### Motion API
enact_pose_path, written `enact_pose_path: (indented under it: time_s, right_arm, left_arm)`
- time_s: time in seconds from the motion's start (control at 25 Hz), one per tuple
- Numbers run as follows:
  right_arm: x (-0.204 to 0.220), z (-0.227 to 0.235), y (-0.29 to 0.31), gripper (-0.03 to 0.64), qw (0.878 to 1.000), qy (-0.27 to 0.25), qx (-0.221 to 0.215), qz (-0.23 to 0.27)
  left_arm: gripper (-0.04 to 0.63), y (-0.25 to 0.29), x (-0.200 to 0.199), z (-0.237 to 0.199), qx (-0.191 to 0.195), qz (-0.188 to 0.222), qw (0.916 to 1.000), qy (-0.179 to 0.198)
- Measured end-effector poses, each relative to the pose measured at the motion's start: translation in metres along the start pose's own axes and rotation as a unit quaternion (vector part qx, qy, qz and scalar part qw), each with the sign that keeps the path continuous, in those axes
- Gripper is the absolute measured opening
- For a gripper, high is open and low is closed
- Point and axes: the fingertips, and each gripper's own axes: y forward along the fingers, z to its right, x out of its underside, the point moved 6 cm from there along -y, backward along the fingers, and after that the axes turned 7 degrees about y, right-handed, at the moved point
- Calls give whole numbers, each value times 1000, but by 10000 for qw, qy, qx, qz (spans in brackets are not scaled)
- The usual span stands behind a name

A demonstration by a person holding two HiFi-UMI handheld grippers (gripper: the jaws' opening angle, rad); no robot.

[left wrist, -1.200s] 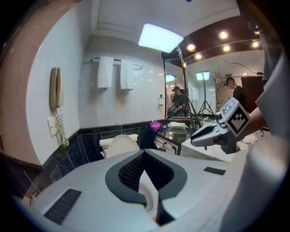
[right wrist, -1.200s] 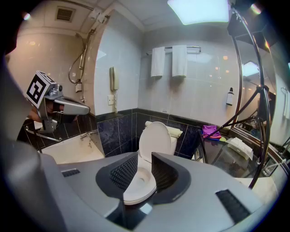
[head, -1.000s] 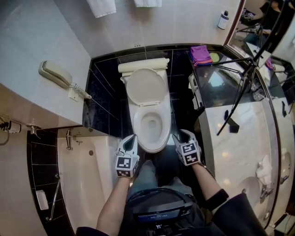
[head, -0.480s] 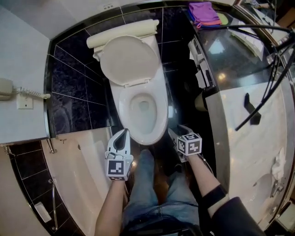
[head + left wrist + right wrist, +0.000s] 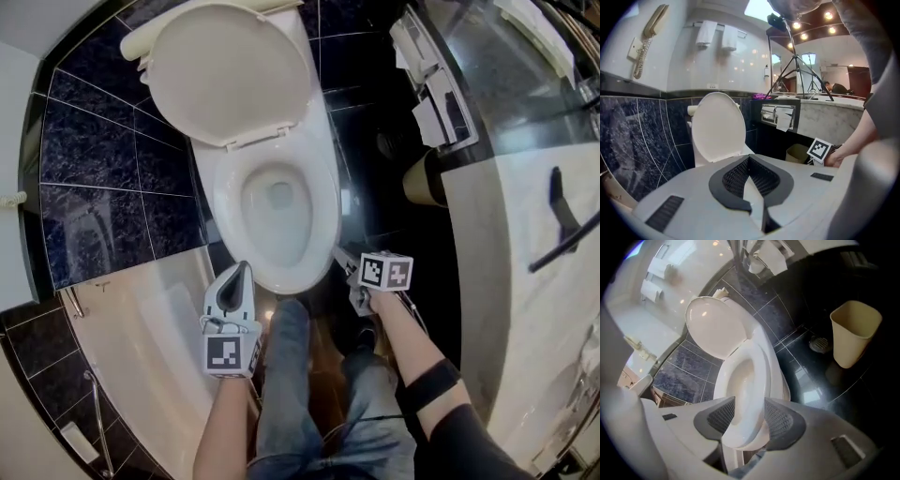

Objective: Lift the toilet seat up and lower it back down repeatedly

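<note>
**A:** seat up or down right now?

**B:** Toilet seat (image 5: 323, 225) is down flat, lid (image 5: 230, 70) raised behind it. Looks like I'm lining up a lift. My right gripper (image 5: 342, 258) has just been opening and now gapes wide, with the seat's front edge framed between the jaws, unpinched. Left gripper (image 5: 240, 272) is pinched together, empty, just beside the rim. Next I'd hook under that edge.

**A:** any branding?

**B:** nothing readable.
</note>
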Motion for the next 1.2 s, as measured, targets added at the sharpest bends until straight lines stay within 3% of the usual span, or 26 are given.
enact_pose_path:
  time_s: [0.24,0.36,0.48,0.56,0.8,1.04,1.2]
  right_arm:
    - [9,30,38,216,9970,765,-119,-16]
    - [10,33,50,216,9944,1028,-265,-19]
    - [11,32,58,201,9936,1095,-264,-49]
    - [11,34,58,146,9936,1116,-182,-25]
    - [10,34,58,135,9925,1200,-207,-53]
    - [9,35,57,129,9910,1331,-121,-89]
    - [7,28,50,126,9898,1409,-190,-102]
  left_arm:
    - [-8,5,21,-7,-79,-174,9997,-149]
    - [-8,5,40,-16,-94,-193,9997,134]
    - [-8,9,41,-19,-97,-316,9995,-25]
    - [-8,14,38,-20,-102,-359,9991,-201]
    - [-8,21,46,-19,-93,-374,9987,-328]
    - [-8,19,58,-9,-14,-432,9985,-324]
    - [-8,12,70,-9,103,-497,9987,-108]
